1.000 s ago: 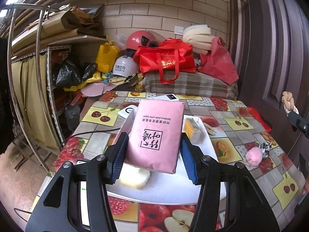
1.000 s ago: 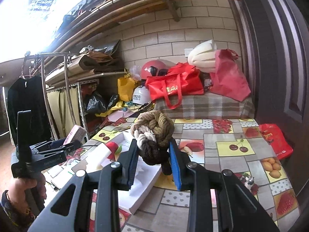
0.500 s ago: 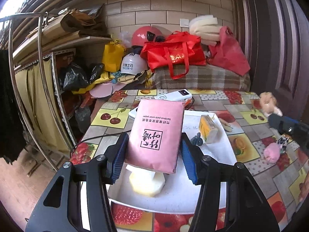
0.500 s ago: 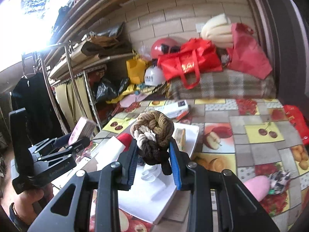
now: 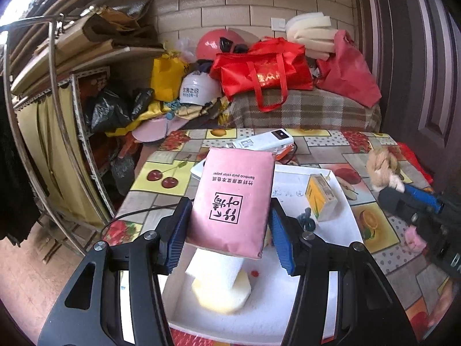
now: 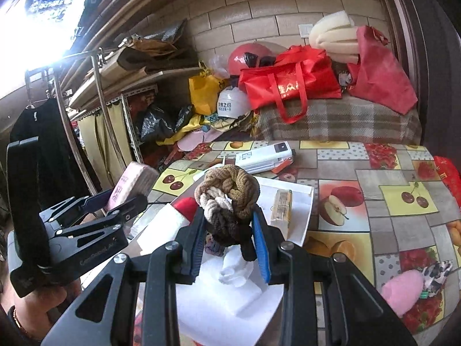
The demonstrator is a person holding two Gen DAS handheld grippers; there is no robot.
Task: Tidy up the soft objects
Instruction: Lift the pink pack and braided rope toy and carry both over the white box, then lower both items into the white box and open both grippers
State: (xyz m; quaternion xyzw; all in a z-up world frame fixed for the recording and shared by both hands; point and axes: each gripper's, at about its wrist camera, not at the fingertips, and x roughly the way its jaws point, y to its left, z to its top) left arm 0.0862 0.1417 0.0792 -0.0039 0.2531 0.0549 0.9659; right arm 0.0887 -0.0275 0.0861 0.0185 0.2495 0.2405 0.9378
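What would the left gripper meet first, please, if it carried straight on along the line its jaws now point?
Probably the white tray: the left gripper, shut on the pink tissue pack, points down over it, with the yellow carton off to one side. Depth is unclear.

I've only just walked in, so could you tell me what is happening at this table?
A person is sorting soft things with a handheld gripper in each hand. The left gripper is shut on a pink tissue pack, held above the white tray. The right gripper is shut on a knotted brown rope ball, also above the tray. A yellow sponge and a small yellow box lie in the tray; a pink plush toy remains on the tablecloth.
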